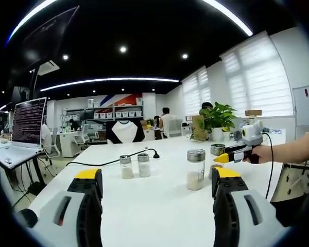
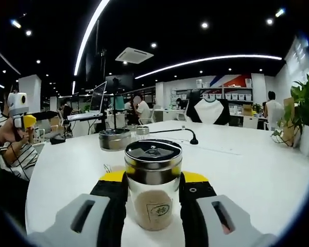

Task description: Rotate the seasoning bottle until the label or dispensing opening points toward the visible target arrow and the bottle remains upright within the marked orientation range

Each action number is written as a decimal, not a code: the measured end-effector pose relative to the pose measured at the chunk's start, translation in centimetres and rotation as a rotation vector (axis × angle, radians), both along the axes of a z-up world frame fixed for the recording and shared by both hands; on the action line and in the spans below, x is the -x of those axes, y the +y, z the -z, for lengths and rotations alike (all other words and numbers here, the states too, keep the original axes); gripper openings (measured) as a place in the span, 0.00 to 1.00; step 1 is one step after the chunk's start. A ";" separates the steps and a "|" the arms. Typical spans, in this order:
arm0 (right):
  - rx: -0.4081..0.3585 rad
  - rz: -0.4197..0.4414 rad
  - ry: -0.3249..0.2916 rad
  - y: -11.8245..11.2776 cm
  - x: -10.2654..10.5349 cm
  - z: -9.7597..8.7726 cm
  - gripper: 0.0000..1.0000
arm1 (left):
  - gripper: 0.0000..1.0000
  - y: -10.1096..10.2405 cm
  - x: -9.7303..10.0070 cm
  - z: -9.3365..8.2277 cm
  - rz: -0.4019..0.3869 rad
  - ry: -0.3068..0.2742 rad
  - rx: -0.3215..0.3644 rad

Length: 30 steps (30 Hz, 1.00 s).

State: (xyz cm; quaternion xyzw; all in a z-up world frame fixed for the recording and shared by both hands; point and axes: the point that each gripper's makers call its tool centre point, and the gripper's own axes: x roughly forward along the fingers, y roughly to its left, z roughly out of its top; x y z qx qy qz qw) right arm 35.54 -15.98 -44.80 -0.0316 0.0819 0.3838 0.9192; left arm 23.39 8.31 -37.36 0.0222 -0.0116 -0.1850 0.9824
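Seasoning bottle (image 2: 153, 185) sits clamped between the right tongs (image 2: 153, 198), its small round label unreadable; left tongs (image 1: 158, 193) gape wide, holding nothing.

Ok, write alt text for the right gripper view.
A glass seasoning bottle with a dark metal lid stands upright on a white table, between the right gripper's two yellow-tipped jaws. A squat metal-lidded jar sits behind it, and the left gripper shows at far left.
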 end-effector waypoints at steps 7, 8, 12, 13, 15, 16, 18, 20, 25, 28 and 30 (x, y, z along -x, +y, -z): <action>0.017 0.042 0.002 -0.1 0.1 0.2 0.37 | 0.92 0.0 0.0 0.3 0.001 0.005 0.002; 0.016 0.047 0.002 -0.1 0.1 0.2 0.37 | 0.92 0.0 0.0 0.3 0.002 0.006 0.002; 0.023 0.079 0.004 -0.1 0.2 0.4 0.37 | 0.92 -0.3 0.0 0.1 0.006 0.001 -0.006; 0.032 0.090 0.008 -0.2 0.2 0.4 0.37 | 0.92 -0.4 -0.1 0.1 0.008 0.000 -0.005; 0.038 0.103 0.011 -0.2 0.2 0.5 0.37 | 0.92 -0.6 -0.1 0.2 0.010 0.003 -0.002; 0.035 0.114 0.014 -0.2 0.2 0.5 0.37 | 0.93 -0.7 -0.1 0.2 0.013 0.004 -0.003; 0.034 0.133 0.014 -0.3 0.2 0.6 0.37 | 0.92 -1.0 0.0 0.3 0.026 0.003 -0.009; 0.032 0.165 0.012 -0.4 0.2 0.7 0.37 | 0.93 -1.2 0.0 0.3 0.034 0.003 -0.004; 0.037 0.205 0.019 -0.4 0.1 0.8 0.37 | 0.93 -1.2 0.4 0.1 0.047 0.000 -0.017; 0.036 0.243 0.028 -0.5 0.1 0.9 0.37 | 0.93 -1.1 0.6 0.2 0.049 0.000 -0.017; 0.035 0.264 0.032 -0.5 0.0 1.0 0.37 | 0.93 -0.9 0.7 0.1 0.052 -0.003 -0.012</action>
